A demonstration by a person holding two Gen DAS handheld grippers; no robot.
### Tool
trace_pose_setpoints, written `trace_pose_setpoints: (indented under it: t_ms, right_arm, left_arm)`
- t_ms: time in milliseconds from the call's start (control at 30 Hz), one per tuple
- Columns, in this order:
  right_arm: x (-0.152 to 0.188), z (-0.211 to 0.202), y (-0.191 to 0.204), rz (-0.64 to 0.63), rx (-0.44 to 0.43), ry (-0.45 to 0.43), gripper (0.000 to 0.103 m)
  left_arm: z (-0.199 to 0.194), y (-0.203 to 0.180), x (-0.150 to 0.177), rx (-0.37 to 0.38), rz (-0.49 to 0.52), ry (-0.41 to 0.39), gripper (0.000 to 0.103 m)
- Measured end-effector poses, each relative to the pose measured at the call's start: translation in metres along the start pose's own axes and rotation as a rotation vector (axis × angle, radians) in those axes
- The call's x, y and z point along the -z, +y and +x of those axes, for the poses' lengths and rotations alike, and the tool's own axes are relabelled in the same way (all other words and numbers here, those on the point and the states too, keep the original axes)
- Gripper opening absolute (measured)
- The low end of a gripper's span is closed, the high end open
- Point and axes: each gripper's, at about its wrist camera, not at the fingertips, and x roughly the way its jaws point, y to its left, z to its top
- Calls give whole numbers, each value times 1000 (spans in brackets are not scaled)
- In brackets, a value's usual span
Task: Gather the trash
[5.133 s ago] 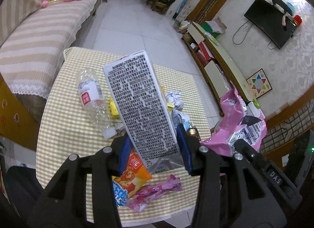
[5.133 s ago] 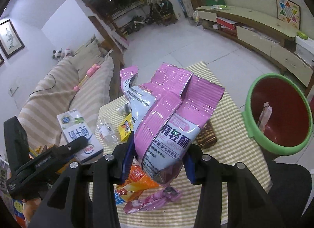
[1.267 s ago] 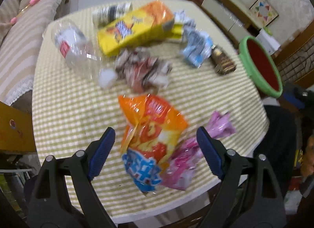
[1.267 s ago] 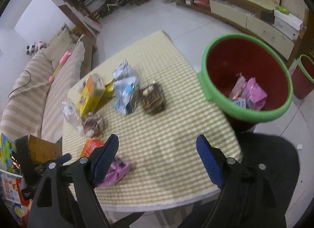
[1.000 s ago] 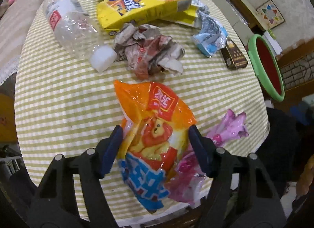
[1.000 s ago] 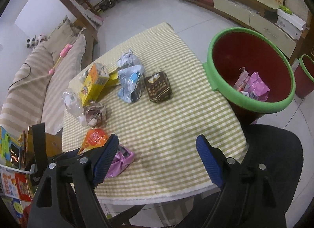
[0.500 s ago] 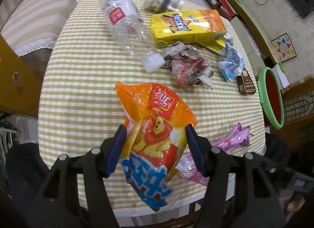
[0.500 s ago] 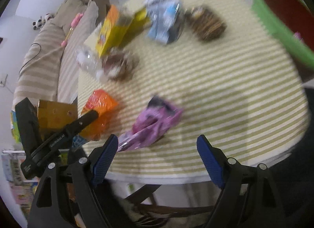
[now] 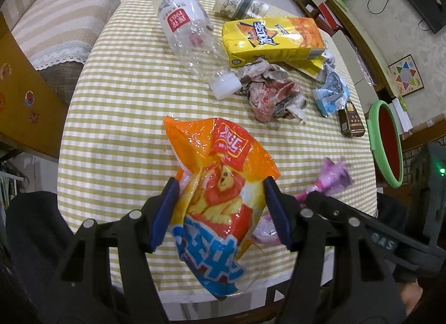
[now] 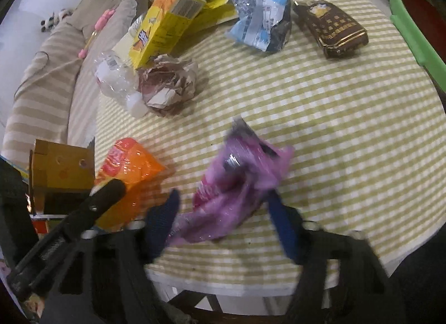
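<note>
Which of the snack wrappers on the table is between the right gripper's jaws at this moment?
The crumpled pink plastic wrapper. The orange snack bag sits in the left gripper instead.

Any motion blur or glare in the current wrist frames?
Left wrist: mostly sharp, with glare specks on the orange snack bag held in the left claw; only the purple wrapper tip is smeared. Right wrist: softer overall, purple wrapper and right claw visibly motion-blurred; strong fisheye curving at the table edge.
</note>
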Motion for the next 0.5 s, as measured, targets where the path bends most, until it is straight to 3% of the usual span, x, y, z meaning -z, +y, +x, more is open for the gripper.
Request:
trace_pose_setpoints:
  t_ms: [167,300,467,500]
  right_arm:
    - [-2,-15,-7,-11,-8,-57,24]
    - [-8,-24,-13,-13,5,-85,19]
    - [-23,-32,-13,-63,66,-107,24]
    - [-26,-32,-12,-58,74,-110,35]
  left_arm:
    - [-2,4,1,2,-6,-1,60]
    - [-1,2,1,8,-2,1,60]
    - [-2,0,2,11,4,1,61]
    - [-3,0,2,11,4,0,61]
